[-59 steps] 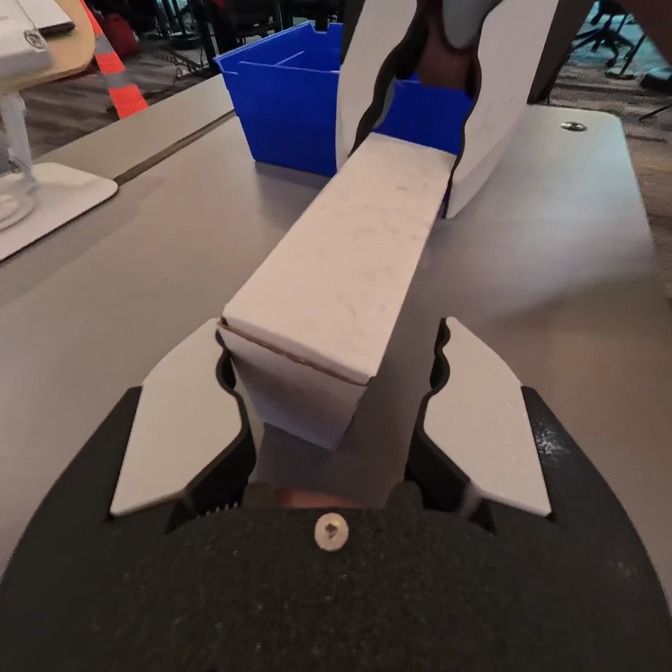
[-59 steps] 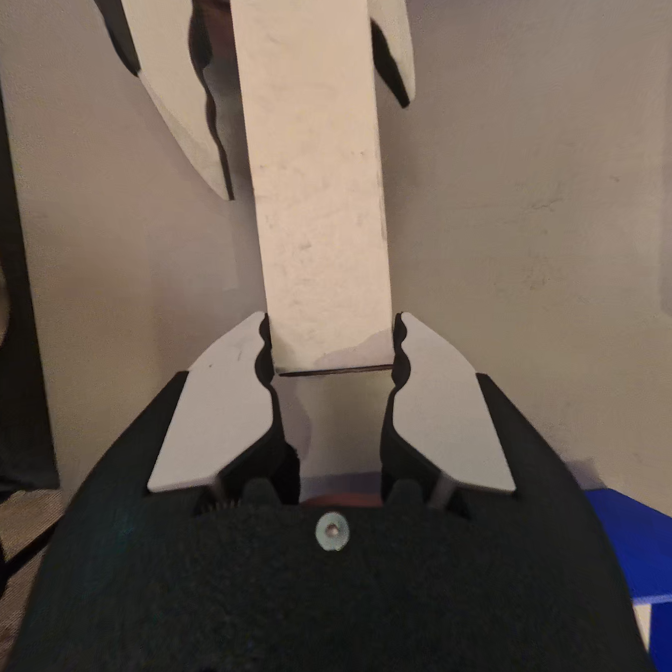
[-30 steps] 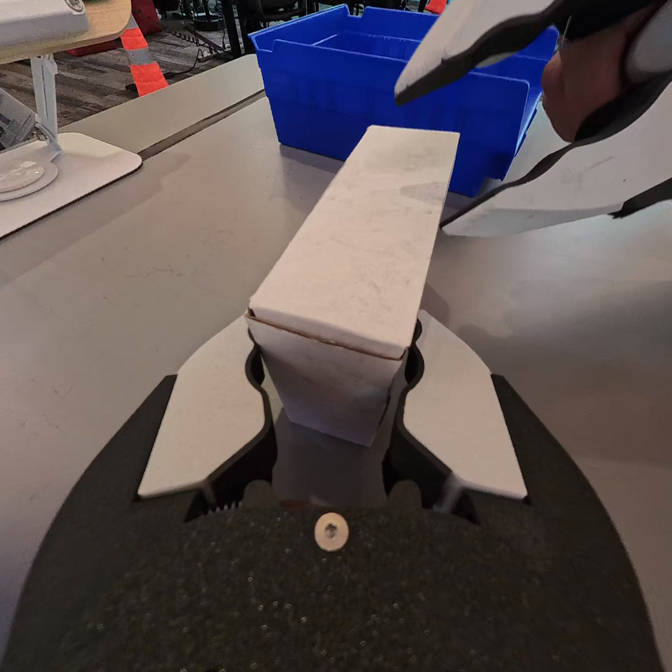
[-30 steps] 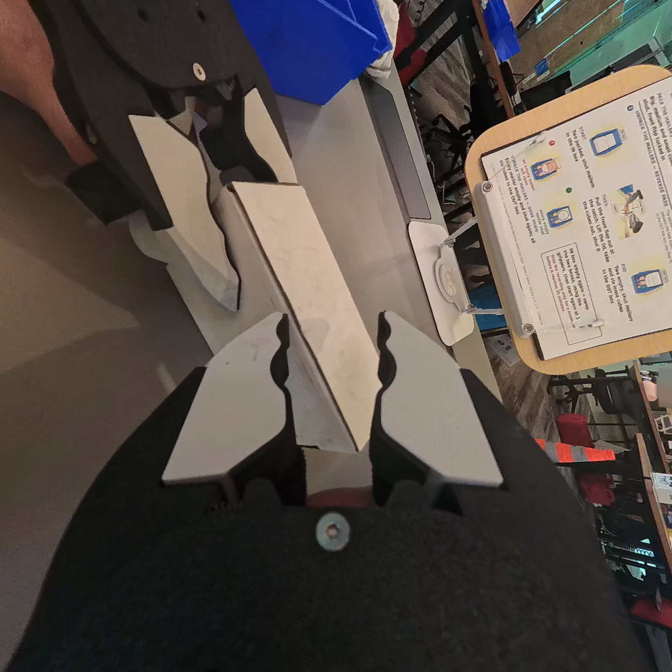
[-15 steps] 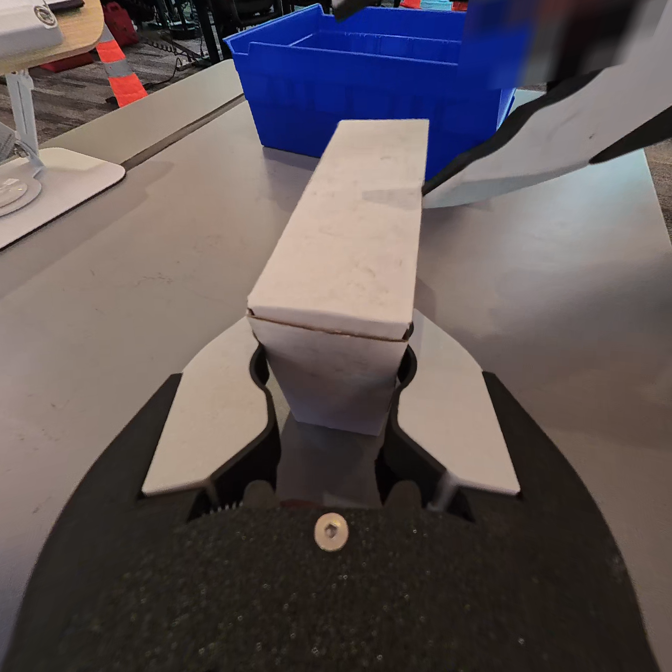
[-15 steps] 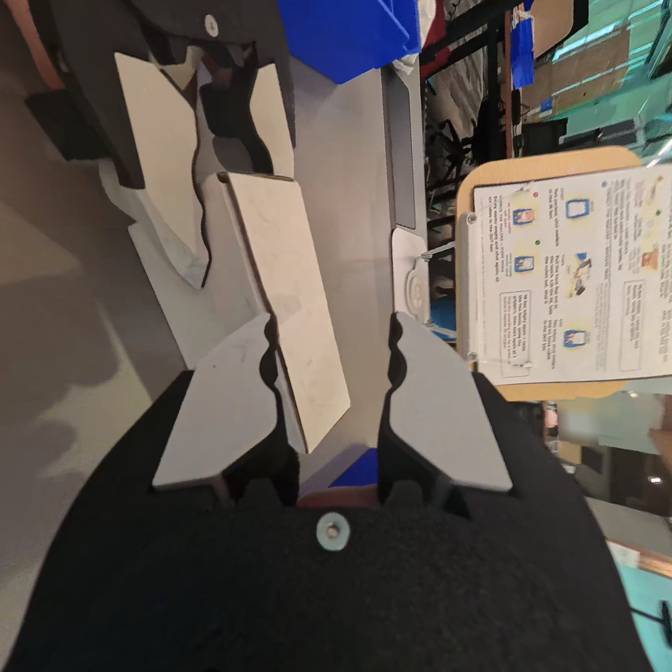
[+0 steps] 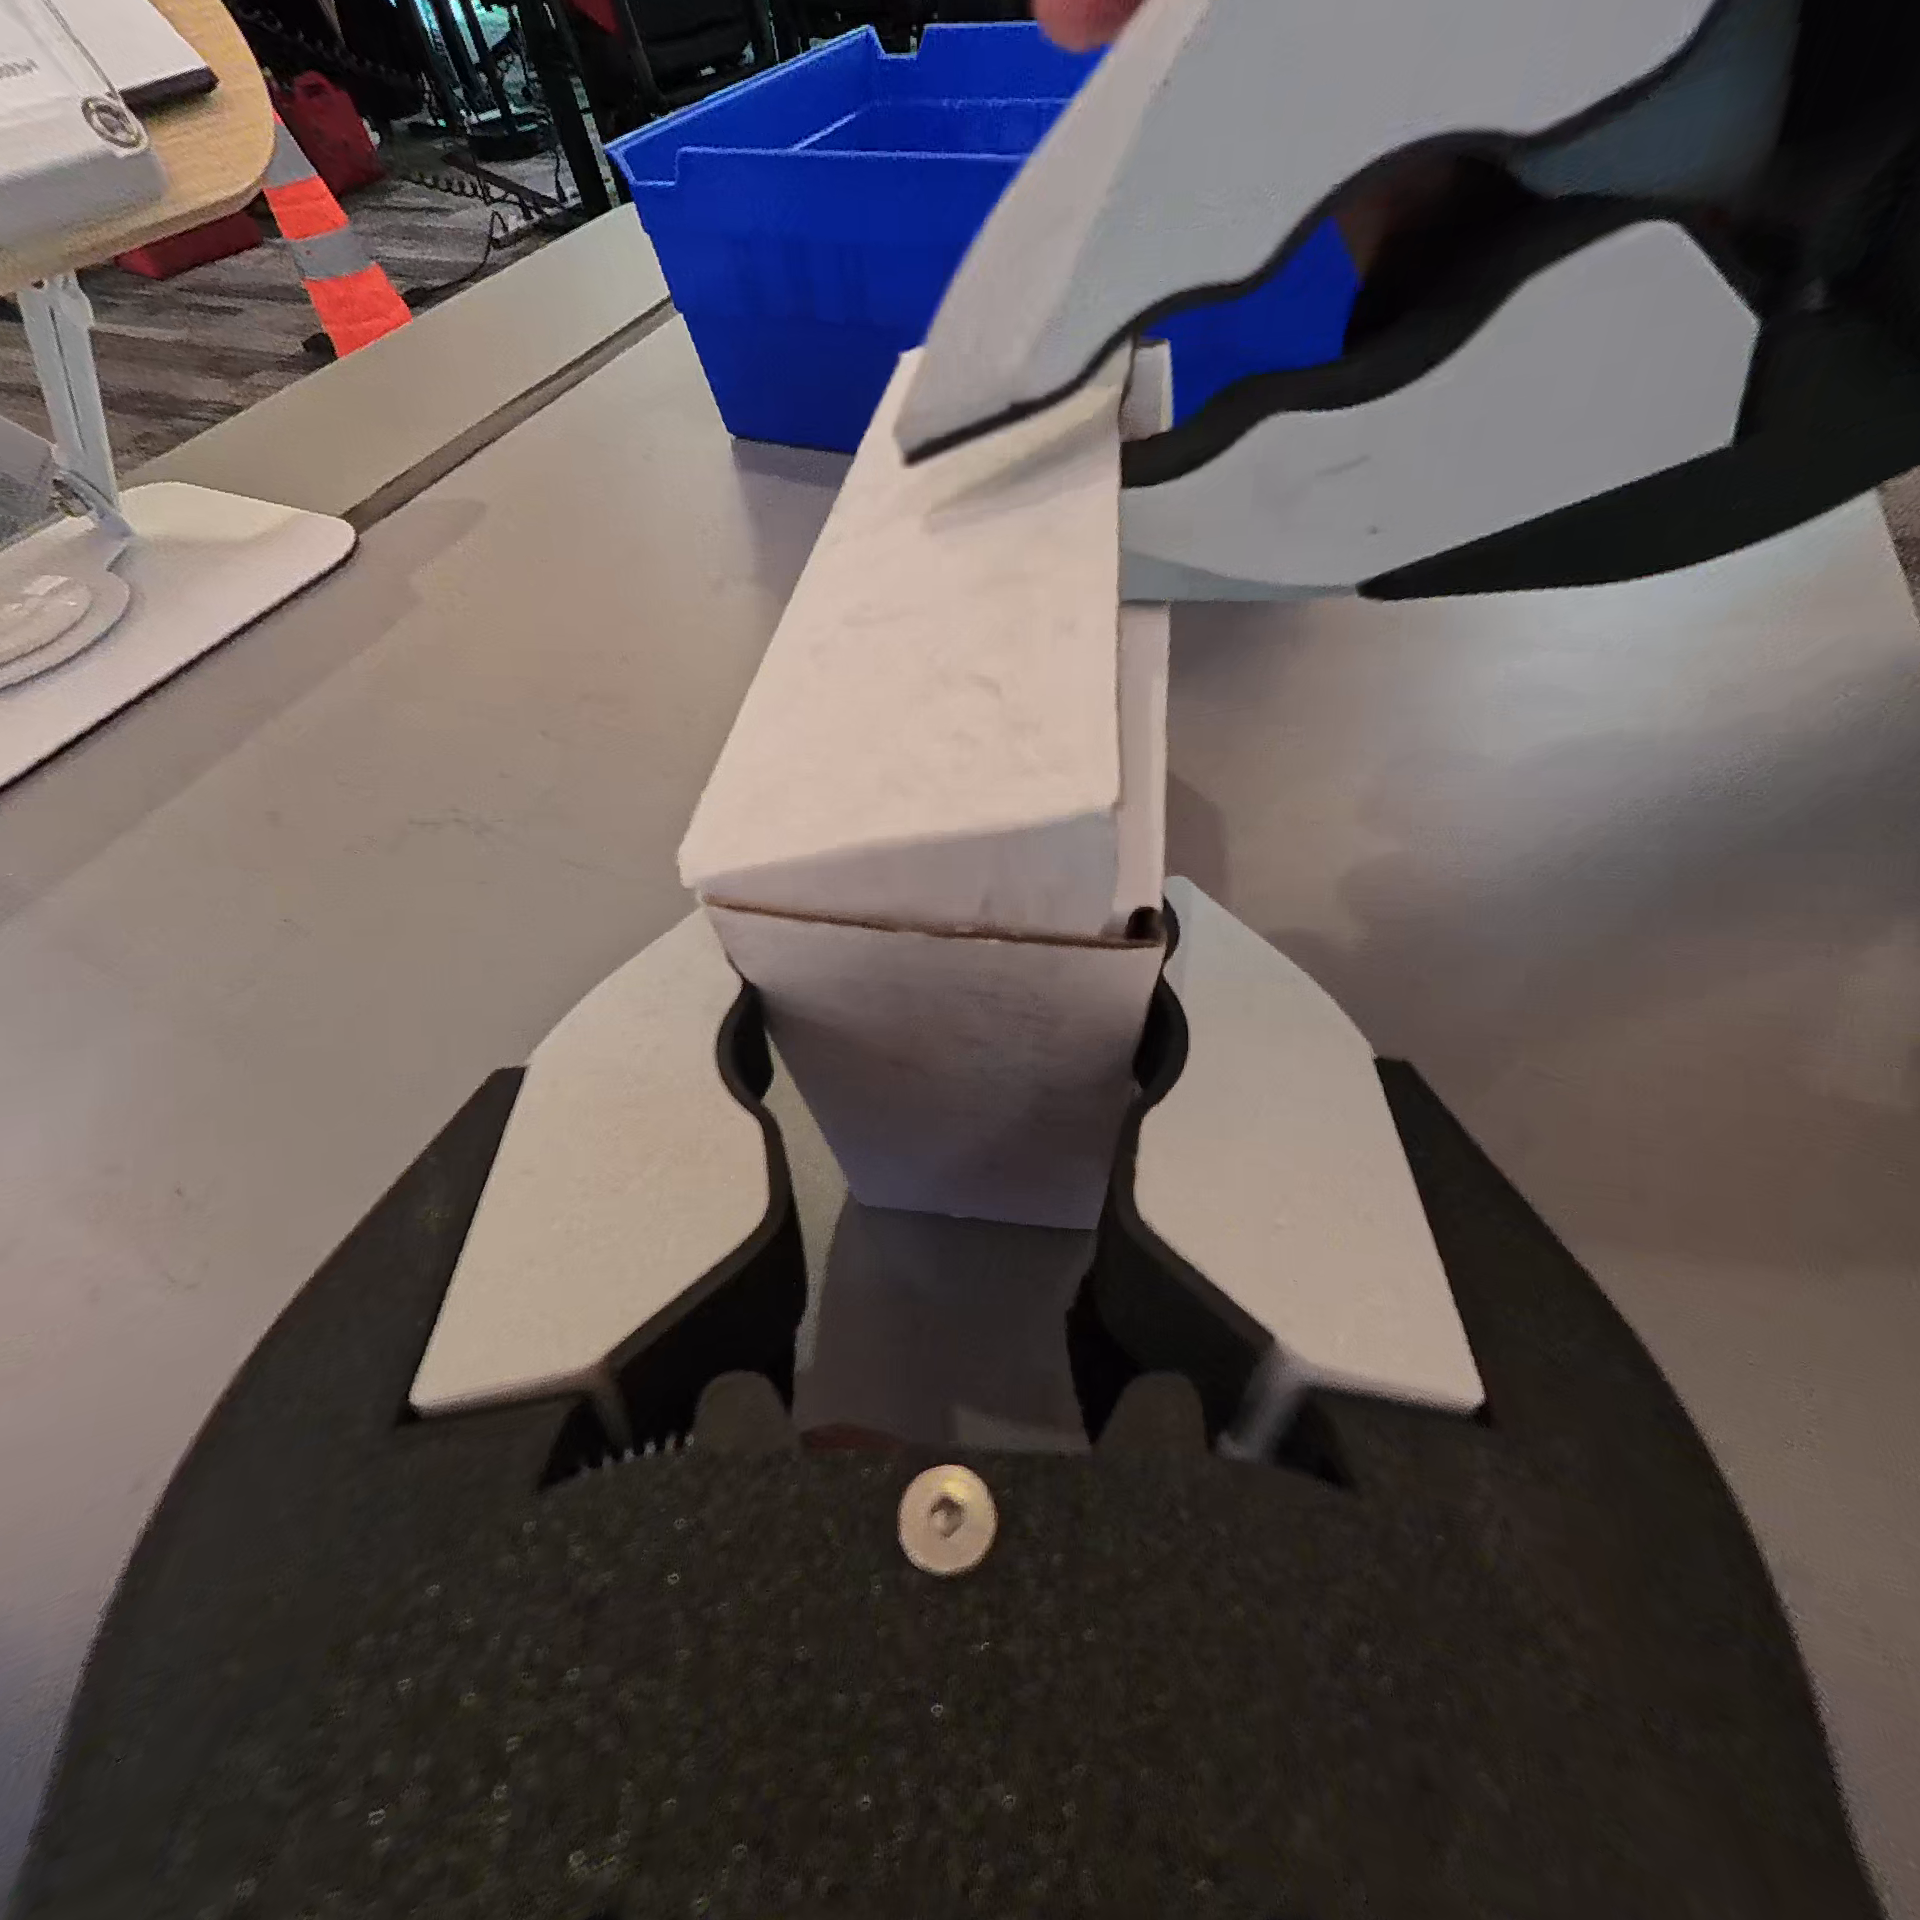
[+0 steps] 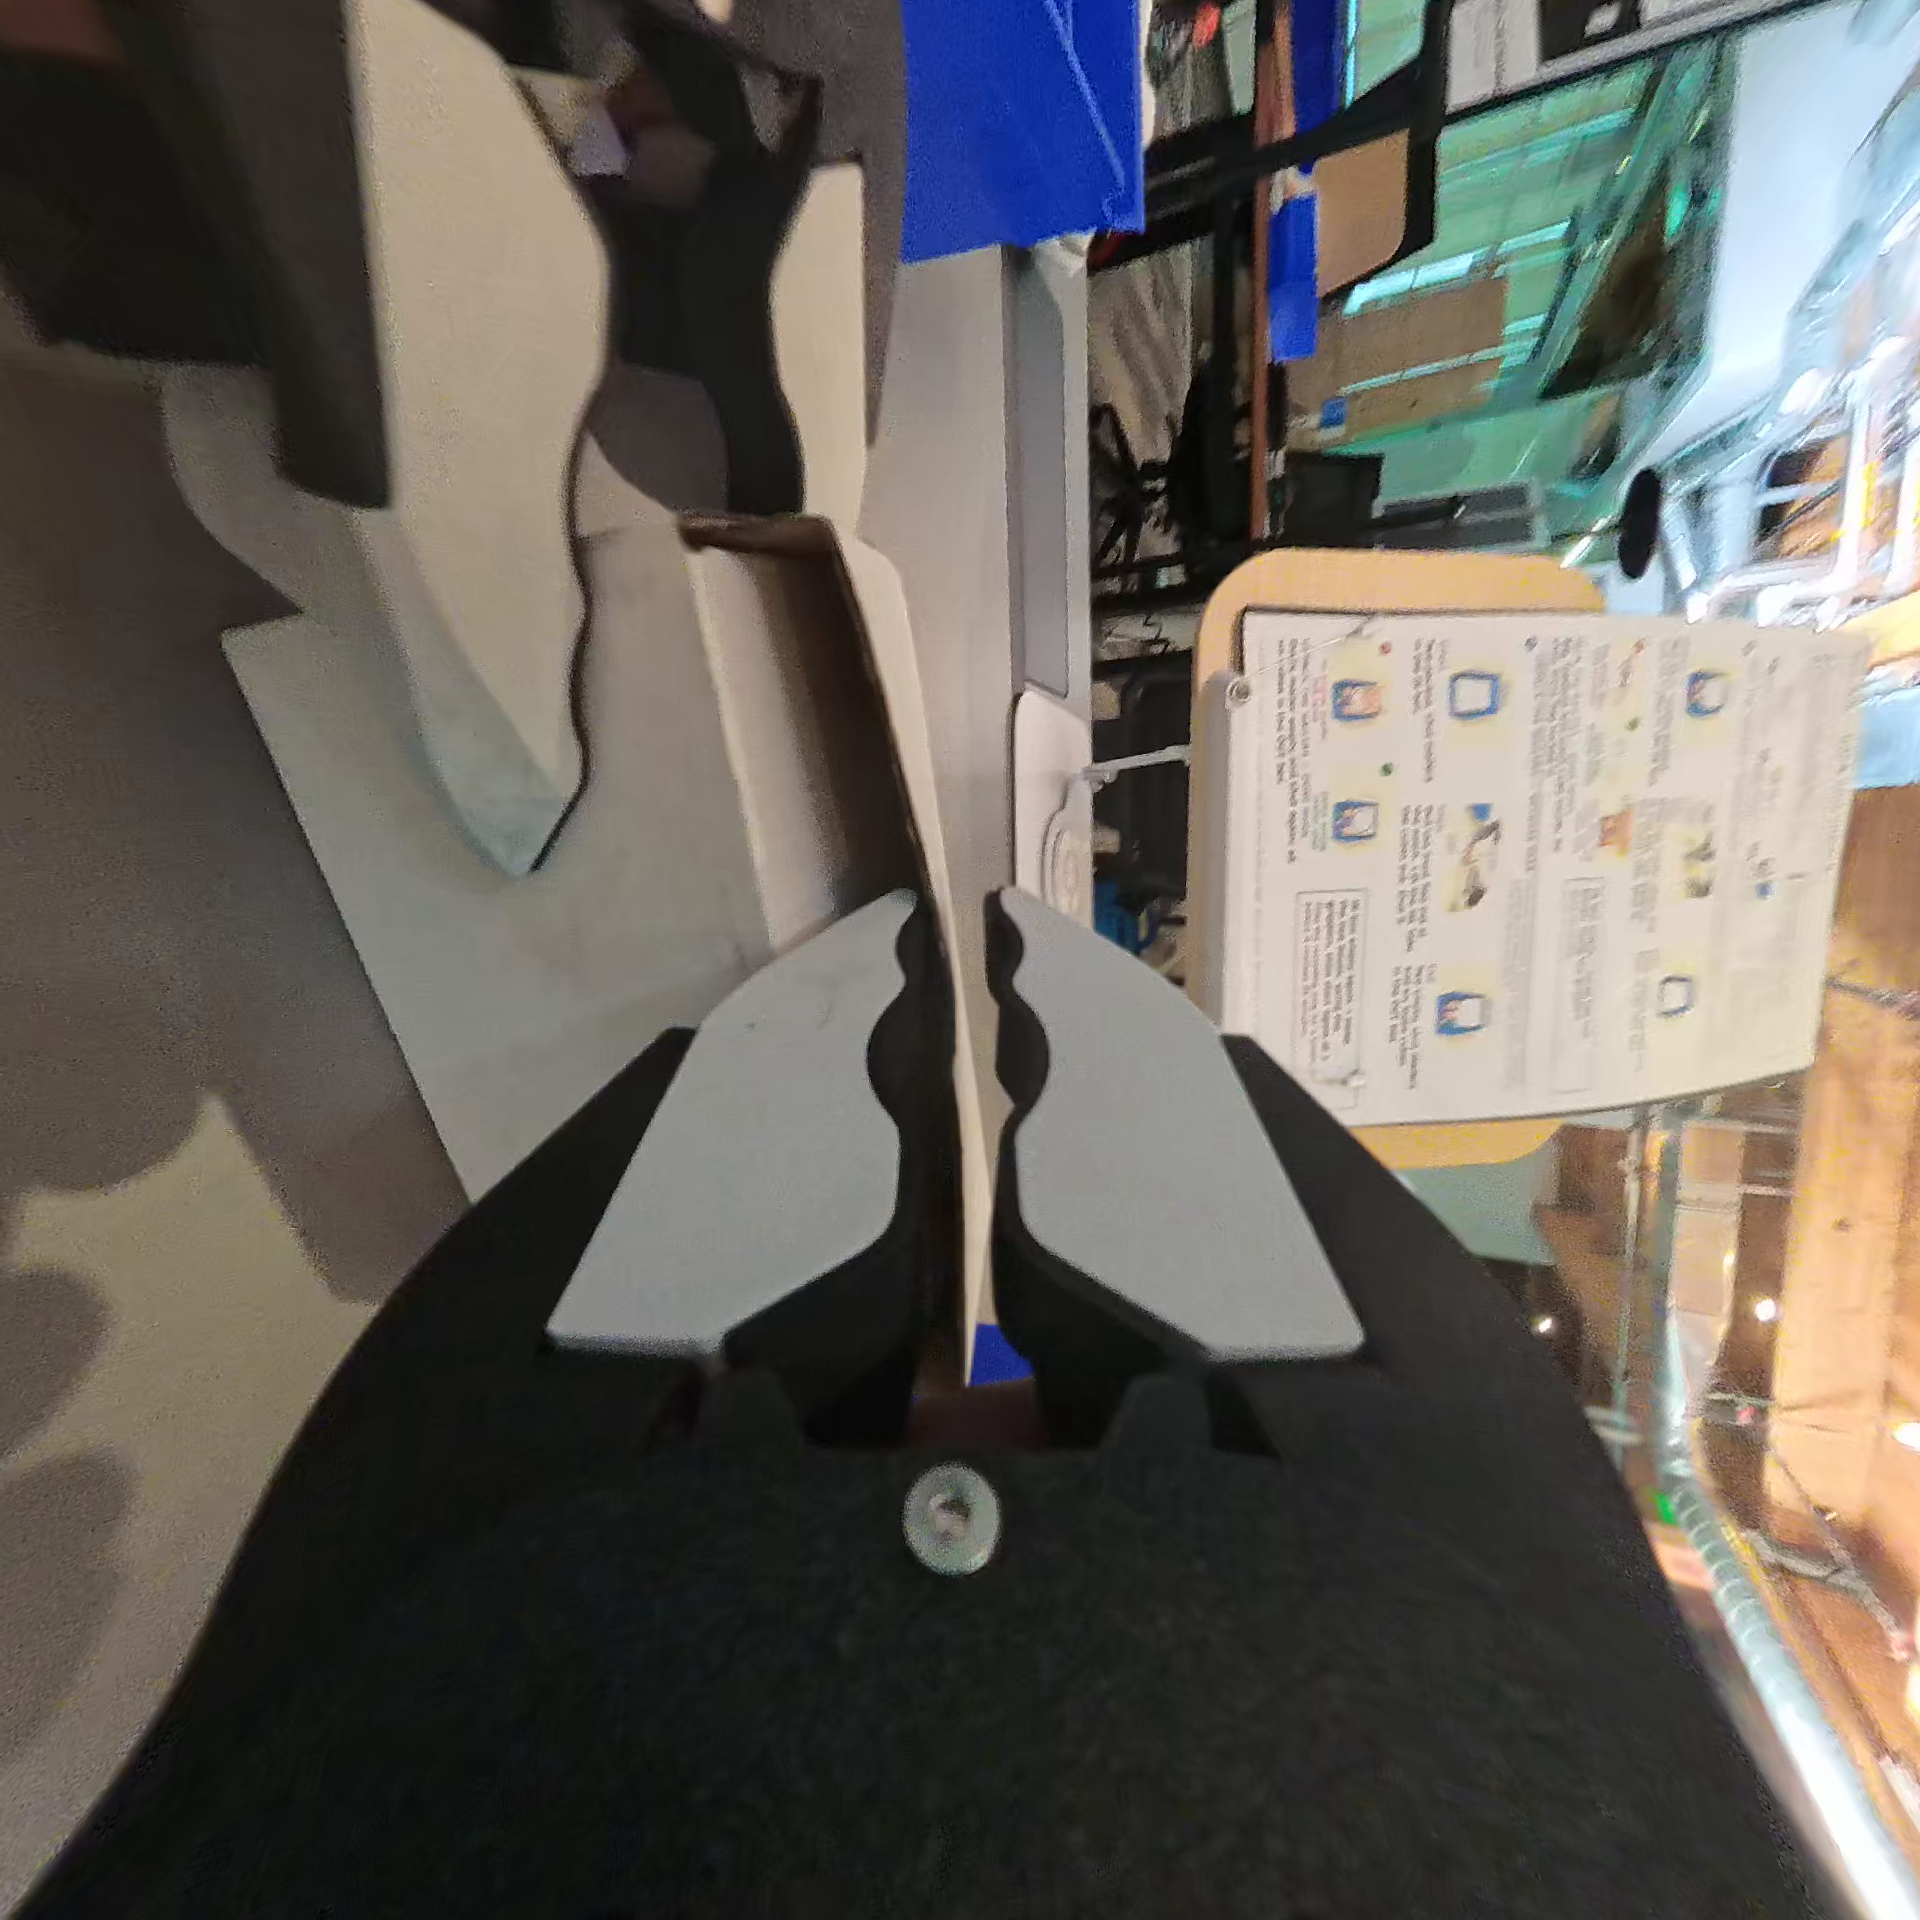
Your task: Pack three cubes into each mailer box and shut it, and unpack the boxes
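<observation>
A long white mailer box (image 7: 935, 707) lies on the grey table (image 7: 416, 831). My left gripper (image 7: 951, 966) is shut on its near end. My right gripper (image 7: 1132, 416) is at the far end, shut on the edge of the box's lid. In the right wrist view the right gripper (image 8: 956, 904) pinches the thin white lid (image 8: 914, 748), which is raised off the box. The brown inside of the box (image 8: 800, 707) shows through the gap. No cubes are in sight. The left gripper (image 8: 686, 582) shows at the top left of that view.
A blue bin (image 7: 831, 249) stands just beyond the box's far end and also shows in the right wrist view (image 8: 1018, 114). A white stand base (image 7: 156, 582) sits at the left. An instruction sheet on a wooden board (image 8: 1507, 862) stands beside the table. An orange cone (image 7: 332, 260) is on the floor. My right fingertips sit around 6 centimetres from my left ones.
My right gripper has gone from open around the box's far end to shut on the lid, and the lid has lifted open along one side. The left gripper kept its hold.
</observation>
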